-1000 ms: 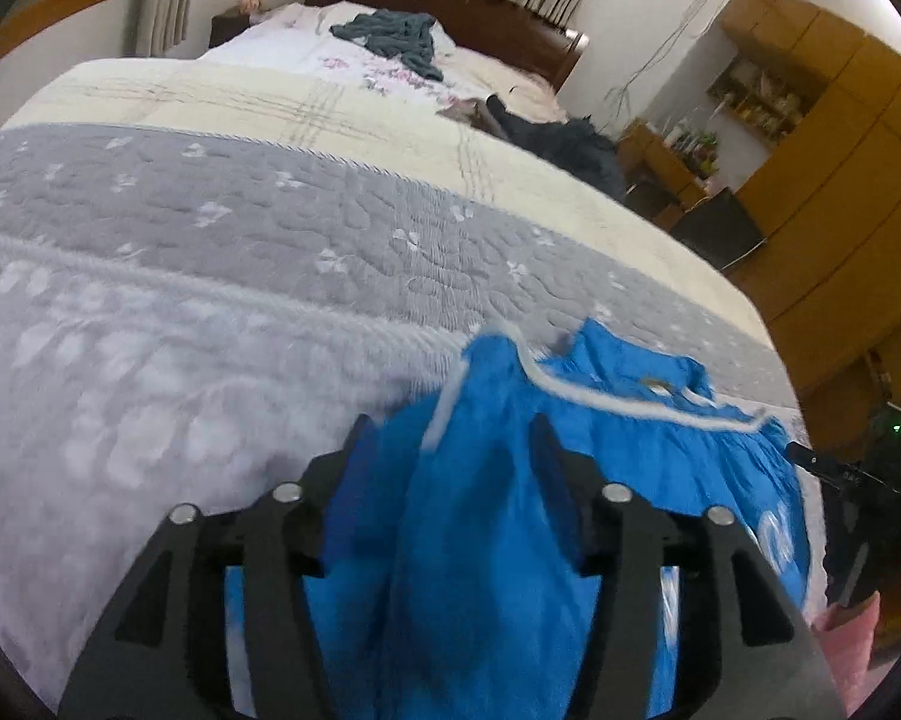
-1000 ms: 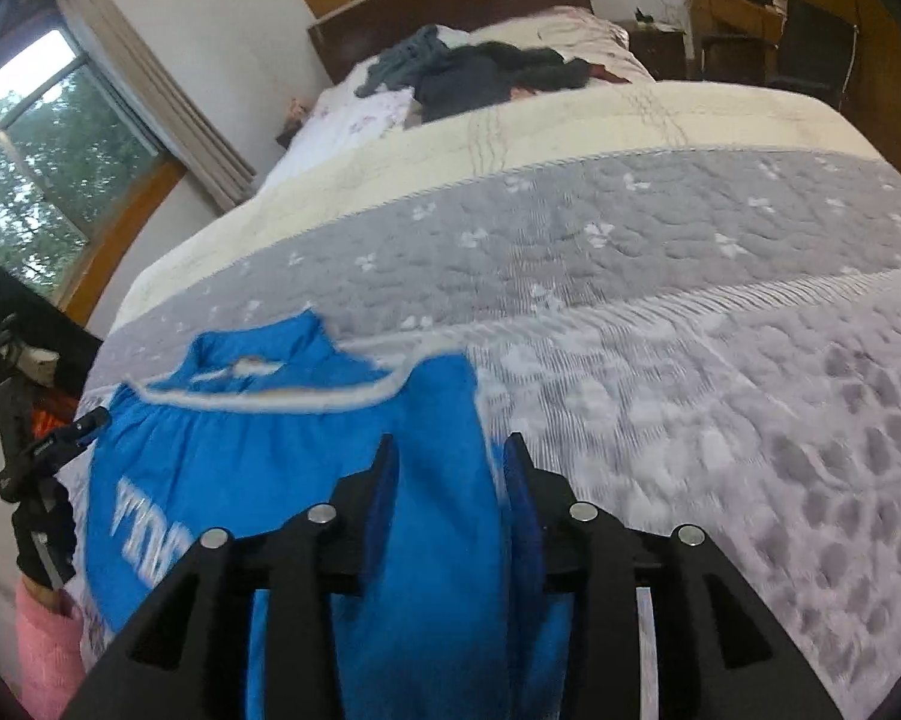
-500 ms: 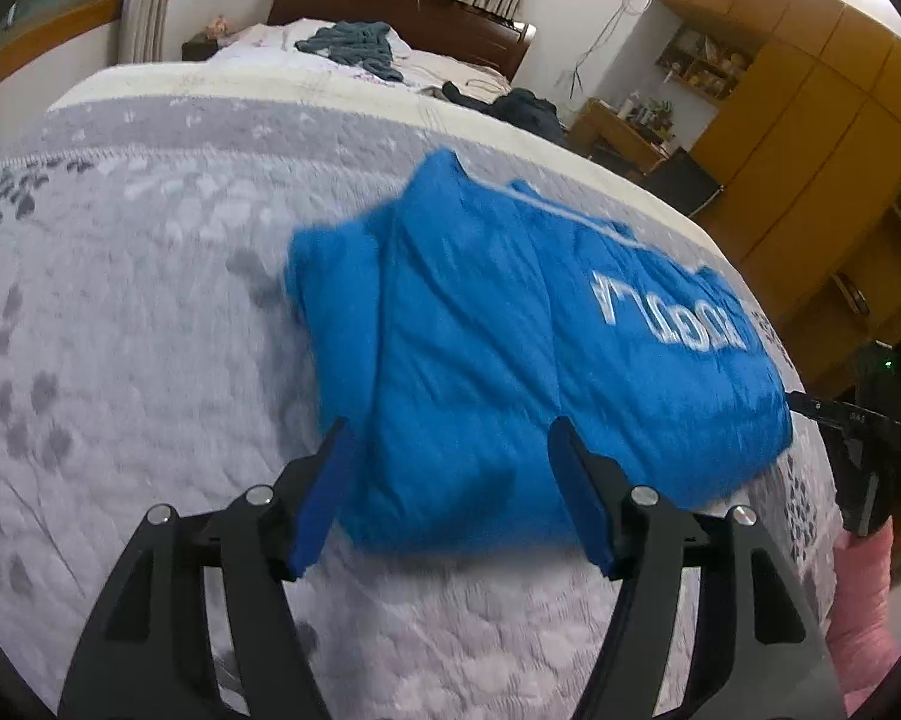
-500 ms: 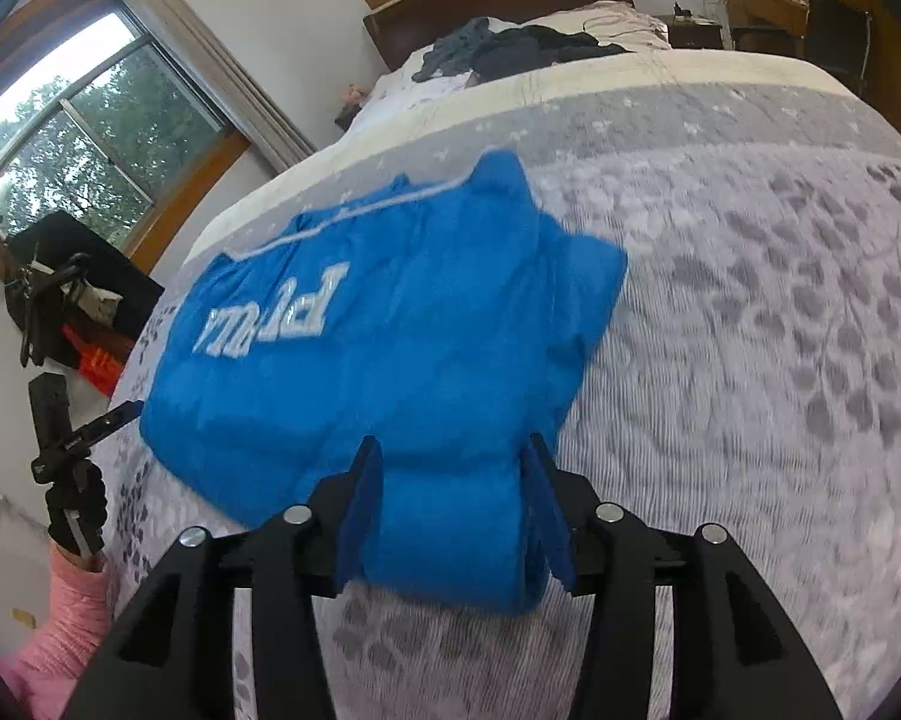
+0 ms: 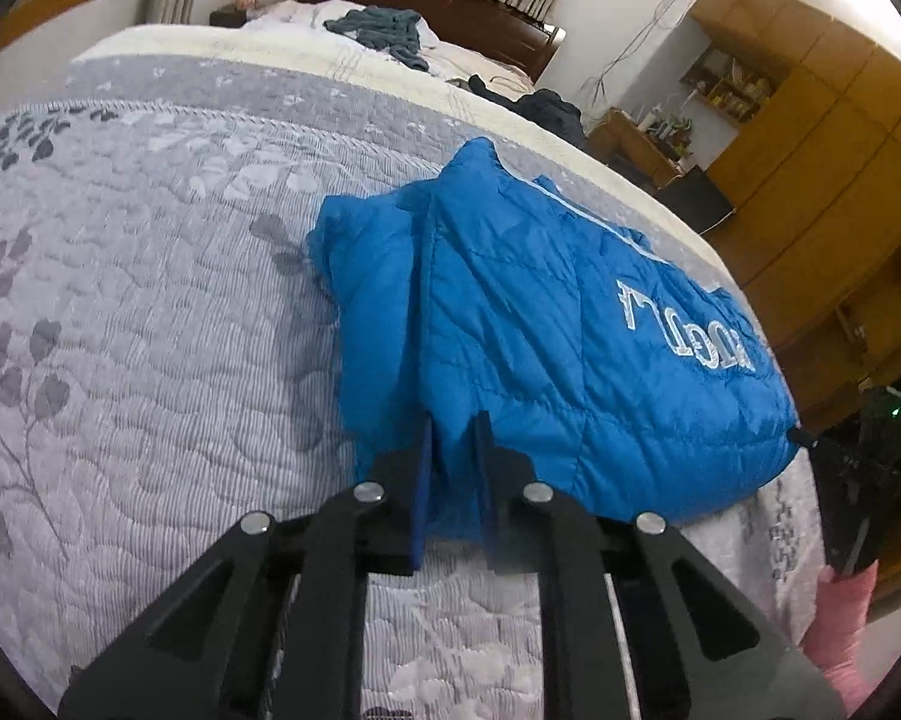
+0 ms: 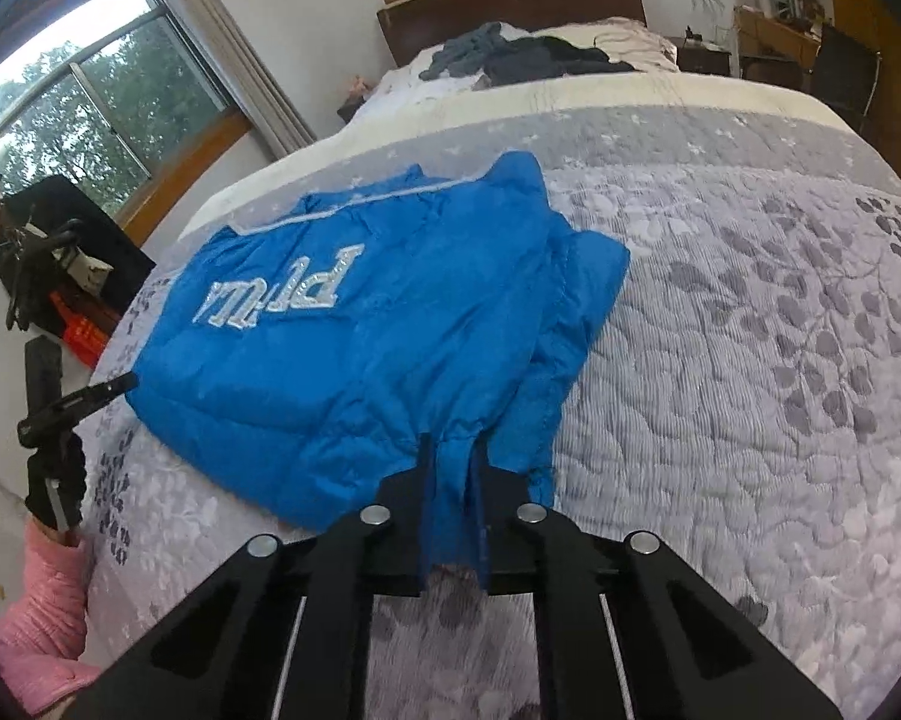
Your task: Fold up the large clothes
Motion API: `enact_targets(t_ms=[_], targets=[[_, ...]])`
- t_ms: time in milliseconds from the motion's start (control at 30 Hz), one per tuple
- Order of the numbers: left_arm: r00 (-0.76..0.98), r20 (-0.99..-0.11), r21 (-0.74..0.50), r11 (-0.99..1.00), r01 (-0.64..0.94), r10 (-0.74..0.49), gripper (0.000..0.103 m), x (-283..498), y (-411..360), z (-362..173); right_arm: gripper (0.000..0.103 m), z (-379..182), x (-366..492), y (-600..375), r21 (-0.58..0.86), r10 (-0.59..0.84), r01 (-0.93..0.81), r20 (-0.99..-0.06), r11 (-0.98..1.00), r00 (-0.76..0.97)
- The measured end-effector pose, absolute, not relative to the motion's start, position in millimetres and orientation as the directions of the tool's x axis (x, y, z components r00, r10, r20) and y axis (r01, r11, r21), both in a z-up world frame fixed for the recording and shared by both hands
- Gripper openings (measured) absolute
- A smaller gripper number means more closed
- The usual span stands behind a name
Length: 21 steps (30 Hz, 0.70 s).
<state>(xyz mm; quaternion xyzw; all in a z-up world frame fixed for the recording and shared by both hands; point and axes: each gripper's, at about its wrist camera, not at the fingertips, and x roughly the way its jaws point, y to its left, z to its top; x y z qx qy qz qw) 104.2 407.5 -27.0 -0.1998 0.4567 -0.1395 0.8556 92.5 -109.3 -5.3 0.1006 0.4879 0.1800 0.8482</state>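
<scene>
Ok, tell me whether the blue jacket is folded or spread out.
Folded. The blue jacket lies doubled on the quilt, a second layer showing under its side edge. Both the left gripper and the right gripper pinch its near edge.

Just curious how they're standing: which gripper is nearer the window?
Left. The left gripper pinches the blue jacket's near edge on the window's side; the right gripper pinches that edge farther along, away from the window.

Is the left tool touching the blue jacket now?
Touching. In the left wrist view, the left tool is shut on the near edge of the blue jacket, with blue fabric pinched between its two fingers.
</scene>
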Motion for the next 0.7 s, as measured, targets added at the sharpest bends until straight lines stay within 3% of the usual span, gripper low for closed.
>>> enact_targets(t_ms=[700], targets=[[0.572,-0.741,-0.368,0.925,0.092,-0.351,0.015,100,396,-50,0.011,-58,95,-128,0.429,0.453,-0.156,-0.793,0.89,0.408]])
